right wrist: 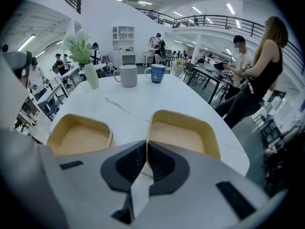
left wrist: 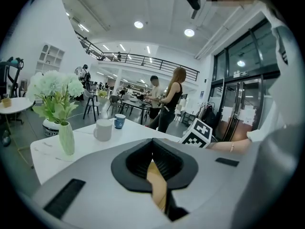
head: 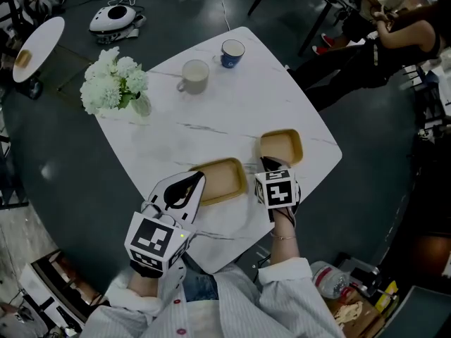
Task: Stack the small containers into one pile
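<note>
Left gripper (head: 196, 183) pinches the left tan container (head: 225, 178) at its 9 o'clock rim; right gripper (head: 269, 165), pressed onto the right container (head: 283, 146) at 6 o'clock (apparently gripping), should lift level; nest squarely.

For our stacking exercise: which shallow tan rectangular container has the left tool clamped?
The left-hand shallow tan rectangular container, its wall between the left tool's jaws; the right-hand one sits apart.

No wording could be read for certain. The blue mug (right wrist: 156, 73) at the table's far side bore a small white mark, too small to tell. A sign (left wrist: 241, 74) over the glass doors, far right, was illegible.
</note>
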The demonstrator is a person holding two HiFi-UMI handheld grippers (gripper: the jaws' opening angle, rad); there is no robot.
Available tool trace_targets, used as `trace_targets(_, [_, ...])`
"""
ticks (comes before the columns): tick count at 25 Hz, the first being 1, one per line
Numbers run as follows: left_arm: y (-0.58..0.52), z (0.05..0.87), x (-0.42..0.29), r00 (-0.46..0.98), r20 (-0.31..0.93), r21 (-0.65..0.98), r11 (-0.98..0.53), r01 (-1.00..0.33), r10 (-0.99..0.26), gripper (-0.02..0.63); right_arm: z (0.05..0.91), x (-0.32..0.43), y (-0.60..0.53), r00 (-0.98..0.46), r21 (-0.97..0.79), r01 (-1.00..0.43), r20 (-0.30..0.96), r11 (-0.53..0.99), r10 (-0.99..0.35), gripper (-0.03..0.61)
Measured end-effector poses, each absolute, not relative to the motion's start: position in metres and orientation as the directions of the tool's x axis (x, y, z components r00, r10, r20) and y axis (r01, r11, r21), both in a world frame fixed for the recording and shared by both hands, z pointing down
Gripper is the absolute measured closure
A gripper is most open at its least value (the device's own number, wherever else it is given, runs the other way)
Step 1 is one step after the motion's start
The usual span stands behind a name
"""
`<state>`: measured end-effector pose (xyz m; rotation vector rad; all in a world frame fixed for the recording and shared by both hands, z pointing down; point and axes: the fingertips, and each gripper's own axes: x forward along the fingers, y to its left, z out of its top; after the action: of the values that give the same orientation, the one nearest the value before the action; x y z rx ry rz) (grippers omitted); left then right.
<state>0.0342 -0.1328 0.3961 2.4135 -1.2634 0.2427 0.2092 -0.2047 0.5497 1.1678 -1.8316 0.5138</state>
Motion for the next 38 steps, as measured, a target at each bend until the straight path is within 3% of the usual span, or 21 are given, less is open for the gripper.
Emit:
trace_targets(20, [-0.078, 0.379, 0.015, 0.558, 0.279, 0.258, -0.499, -0.827, -0.781, 0.597, 0.487, 0.171, -0.158, -0.228, 0.124, -0.860, 0.774, 0.495, -0.590, 0.558])
trace_targets(38, [-0.068, 0.376, -0.065, 0.644, 0.265, 0.273, -0.585, -0.764, -0.718, 0.597, 0.474, 0.060, -0.105, -0.204, 0.131, -0.873, 0.778, 0.471, -0.594, 0.558])
